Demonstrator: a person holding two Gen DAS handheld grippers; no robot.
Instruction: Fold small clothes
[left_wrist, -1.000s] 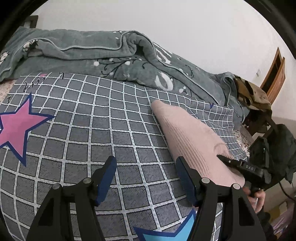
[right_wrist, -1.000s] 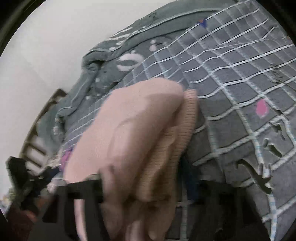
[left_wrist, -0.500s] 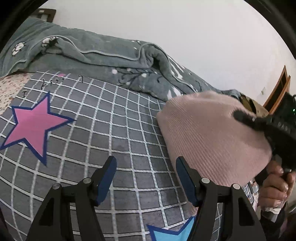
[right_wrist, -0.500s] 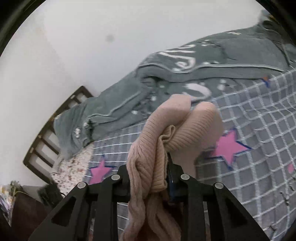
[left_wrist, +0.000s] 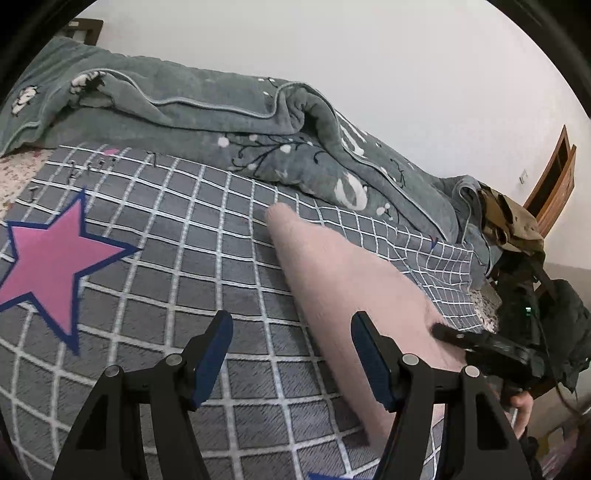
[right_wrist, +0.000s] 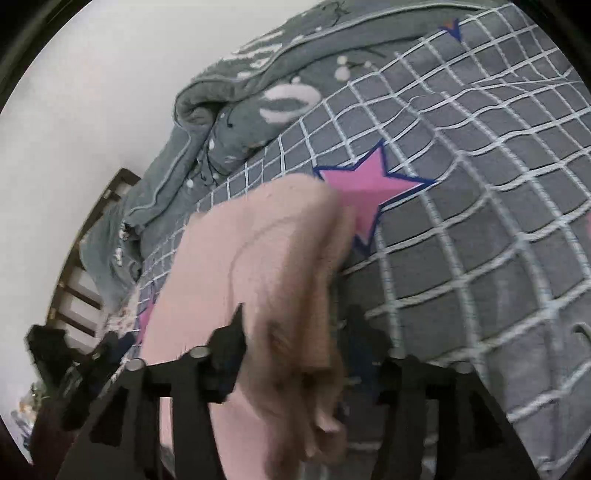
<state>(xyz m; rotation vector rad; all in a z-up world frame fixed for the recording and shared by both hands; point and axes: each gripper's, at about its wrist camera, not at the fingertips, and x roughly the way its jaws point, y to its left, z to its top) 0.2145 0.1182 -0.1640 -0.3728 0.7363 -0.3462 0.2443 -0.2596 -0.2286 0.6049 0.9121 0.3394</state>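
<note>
A pink knit garment (left_wrist: 343, 284) lies stretched across the grey checked bedspread (left_wrist: 166, 258), reaching from near the quilt toward the front right. My left gripper (left_wrist: 291, 354) is open and empty, low over the bedspread, its right finger beside the garment's left edge. My right gripper (left_wrist: 476, 339) holds the garment's near end. In the right wrist view the garment (right_wrist: 258, 266) bunches between the right gripper's (right_wrist: 295, 350) fingers, which are blurred by motion.
A crumpled grey-green quilt (left_wrist: 221, 122) lies along the wall at the back. A pink star (left_wrist: 51, 258) marks the bedspread at left. A tan bag (left_wrist: 509, 221) and dark bags (left_wrist: 554, 325) sit at the right, by a wooden door. A slatted headboard (right_wrist: 81, 280) shows at left.
The right gripper has swung the pink garment down from the air and laid it flat along the bedspread. The left gripper has stayed open in much the same place.
</note>
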